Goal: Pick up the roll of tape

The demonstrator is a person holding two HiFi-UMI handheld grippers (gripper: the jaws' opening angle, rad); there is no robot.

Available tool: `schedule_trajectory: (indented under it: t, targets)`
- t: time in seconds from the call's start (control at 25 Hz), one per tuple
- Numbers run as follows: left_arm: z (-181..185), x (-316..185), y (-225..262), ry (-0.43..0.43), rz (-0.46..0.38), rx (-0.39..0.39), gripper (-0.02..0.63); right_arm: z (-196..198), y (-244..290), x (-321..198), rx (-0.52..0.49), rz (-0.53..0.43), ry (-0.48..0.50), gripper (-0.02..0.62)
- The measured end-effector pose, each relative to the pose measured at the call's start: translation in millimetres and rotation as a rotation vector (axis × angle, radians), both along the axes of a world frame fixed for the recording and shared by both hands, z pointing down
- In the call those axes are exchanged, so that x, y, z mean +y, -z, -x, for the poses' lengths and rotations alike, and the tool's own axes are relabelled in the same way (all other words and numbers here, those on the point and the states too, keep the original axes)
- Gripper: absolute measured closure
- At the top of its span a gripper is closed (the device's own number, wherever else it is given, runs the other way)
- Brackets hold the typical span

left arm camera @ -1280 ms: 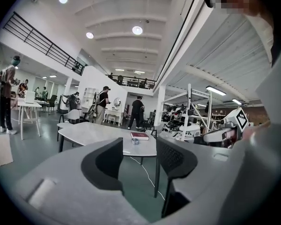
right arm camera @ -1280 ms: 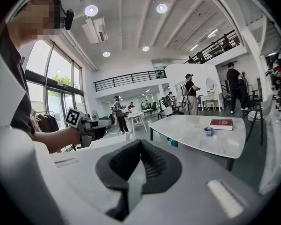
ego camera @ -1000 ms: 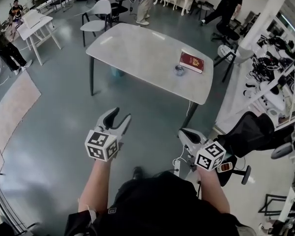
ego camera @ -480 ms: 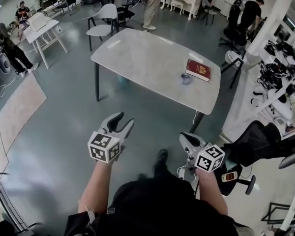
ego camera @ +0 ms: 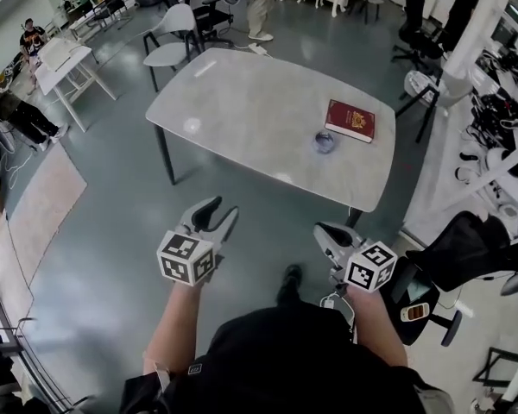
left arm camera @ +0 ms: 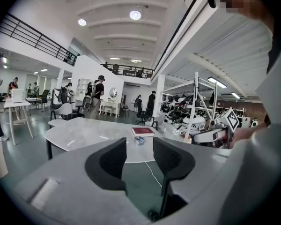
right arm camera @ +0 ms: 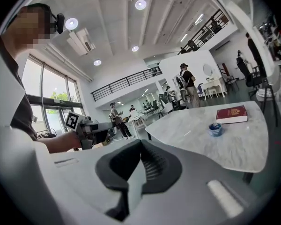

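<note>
Nothing of the pick-up has been done yet. The tape [ego camera: 325, 142], a small bluish roll, is seen lying flat on the table [ego camera: 242, 102], right of centre in the upper half of the head view, just beside the lower left edge of a red book [ego camera: 350, 120] and apart from it by a narrow gap. No gripper is near it.

The left gripper [ego camera: 220, 210] is held in the lower middle of the head view, over the floor [ego camera: 112, 231] and short of the table's near edge. Its jaws are seen well apart and are closing, with nothing between them (the tape shows only far off, in the gap between the pads, in the left gripper view).

The right gripper [ego camera: 326, 234] is held lower right of centre, also short of the table. In its own view the jaw tips are seen pressed together, and nothing is gripped.

What is left is judged to be the whole task: the table must be reached, one gripper brought over the roll with jaws spread, the jaws closed on the rim, and the roll lifted clear. Which gripper is meant for the grasp cannot be told; the shut one would have to be opened first.
</note>
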State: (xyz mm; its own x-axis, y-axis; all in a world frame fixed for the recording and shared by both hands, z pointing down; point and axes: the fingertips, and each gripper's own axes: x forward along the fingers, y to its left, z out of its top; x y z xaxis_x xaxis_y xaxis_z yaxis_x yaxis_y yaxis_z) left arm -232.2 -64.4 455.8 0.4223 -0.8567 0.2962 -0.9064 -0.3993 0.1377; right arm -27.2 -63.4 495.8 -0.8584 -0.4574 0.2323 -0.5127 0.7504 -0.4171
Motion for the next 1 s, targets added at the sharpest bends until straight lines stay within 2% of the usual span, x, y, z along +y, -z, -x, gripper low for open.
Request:
schedule_trajectory:
  t: [0.28,0.52,0.72,1.0]
  targets:
    - [-51.5,-100.2,2.0,-0.045,0.024,-0.037,0.426,-45.5,2.0,-99.8,-0.031,0.004,-0.025,0.592]
    - [-82.5,-153.8,0.8,-0.068,0.034,-0.056,0.437,-74.5,1.3,-152.5,-0.032,0.004,-0.034,0.592]
    - [-88.3,-193.4,-8.0,-0.104,0.049,-0.047,0.443,-82.4,-2.1,-186.2,-0.029,0.013,-0.074,0.592]
    - [-70.8,-266.5,3.5,-0.173,-0.005,-0.036,0.466,-63.6,1.4,-243.0,-0.012,0.042,-0.153,0.592]
